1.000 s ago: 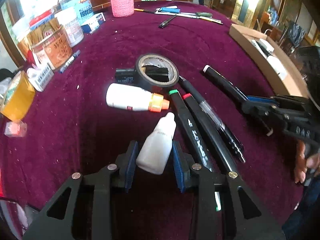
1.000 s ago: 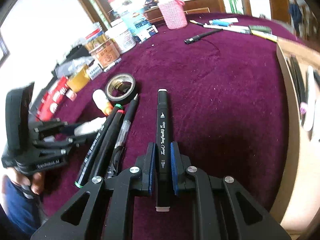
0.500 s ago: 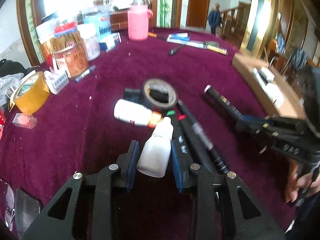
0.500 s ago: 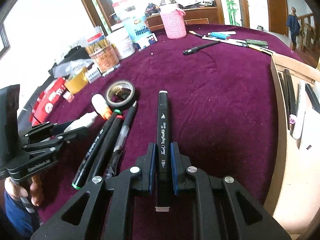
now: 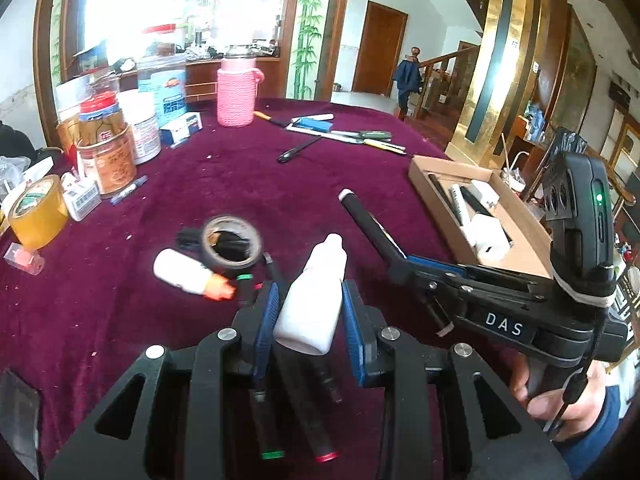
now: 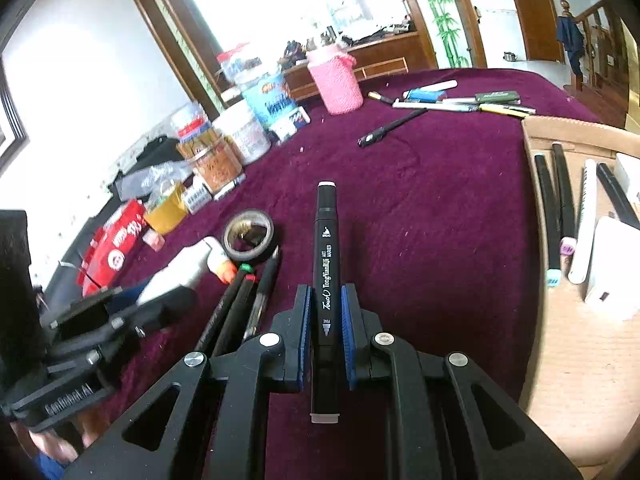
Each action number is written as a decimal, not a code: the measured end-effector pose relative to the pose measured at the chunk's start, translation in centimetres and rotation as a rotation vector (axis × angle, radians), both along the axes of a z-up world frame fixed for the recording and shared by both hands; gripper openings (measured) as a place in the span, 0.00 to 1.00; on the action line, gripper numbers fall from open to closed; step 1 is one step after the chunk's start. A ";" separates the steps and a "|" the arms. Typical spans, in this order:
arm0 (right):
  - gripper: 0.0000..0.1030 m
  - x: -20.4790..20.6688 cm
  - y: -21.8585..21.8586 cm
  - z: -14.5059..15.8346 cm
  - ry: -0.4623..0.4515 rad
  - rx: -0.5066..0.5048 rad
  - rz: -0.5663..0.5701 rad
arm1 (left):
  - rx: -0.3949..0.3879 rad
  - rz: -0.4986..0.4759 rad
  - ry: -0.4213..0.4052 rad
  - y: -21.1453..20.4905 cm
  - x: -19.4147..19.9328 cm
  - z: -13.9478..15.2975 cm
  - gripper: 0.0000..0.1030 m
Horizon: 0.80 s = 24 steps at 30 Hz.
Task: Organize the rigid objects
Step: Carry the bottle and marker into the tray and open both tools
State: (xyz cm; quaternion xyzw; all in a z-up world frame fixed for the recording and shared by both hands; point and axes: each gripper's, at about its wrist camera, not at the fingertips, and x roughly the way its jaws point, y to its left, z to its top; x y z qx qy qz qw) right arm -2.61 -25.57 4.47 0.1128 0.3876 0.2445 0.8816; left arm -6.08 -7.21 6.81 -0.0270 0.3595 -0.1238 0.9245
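Maroon tablecloth (image 5: 120, 320), left gripper (image 5: 308, 320) jaws clamping white bottle (image 5: 312, 300), right gripper (image 6: 325, 336) jaws clamping black marker (image 6: 327, 280)

Light: daylight from the blown-out window (image 5: 180, 20) at 11 o'clock.
Blur: slight, on the tape roll (image 5: 231, 245).
Edges: fisheye bending, dark corners.

at my eleven o'clock a pink knitted bottle cover (image 5: 236, 92) stands upright on the maroon tablecloth (image 5: 224, 184), with jars and tins (image 5: 106, 160) clustered at ten, and a yellow tape roll (image 5: 34, 210) at nine.
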 end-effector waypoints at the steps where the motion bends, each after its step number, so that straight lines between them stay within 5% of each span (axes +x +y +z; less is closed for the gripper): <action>1: 0.12 0.0 -0.3 0.2 -0.006 0.011 -0.011 | -0.008 -0.013 0.003 -0.5 0.1 0.2 0.28; 14: 0.13 -2.6 -11.1 3.3 -0.036 0.099 -0.245 | -0.071 -0.202 0.005 -10.1 1.1 3.3 0.28; 24: 0.13 -3.1 -18.6 1.2 0.038 0.078 -0.417 | -0.074 -0.303 0.077 -18.6 2.3 1.4 0.28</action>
